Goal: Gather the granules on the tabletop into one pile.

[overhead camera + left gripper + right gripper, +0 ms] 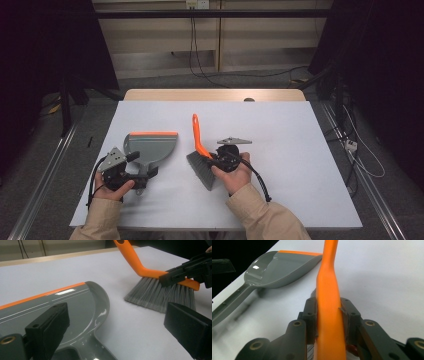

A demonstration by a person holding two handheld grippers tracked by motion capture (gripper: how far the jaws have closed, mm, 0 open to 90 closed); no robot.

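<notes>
An orange-handled hand brush (pixel 201 150) with grey bristles is clamped in the right gripper (pixel 329 315); the grey orange-edged dustpan (pixel 150 146) lies flat just ahead of the left gripper (pixel 142 167).

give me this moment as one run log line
right gripper: shut on brush at its orange back | left gripper: open, jaws either side of dustpan handle | both on table

On the table (pixel 300 200), the dustpan (pixel 150 147) lies left of the brush (pixel 201 160).
</notes>
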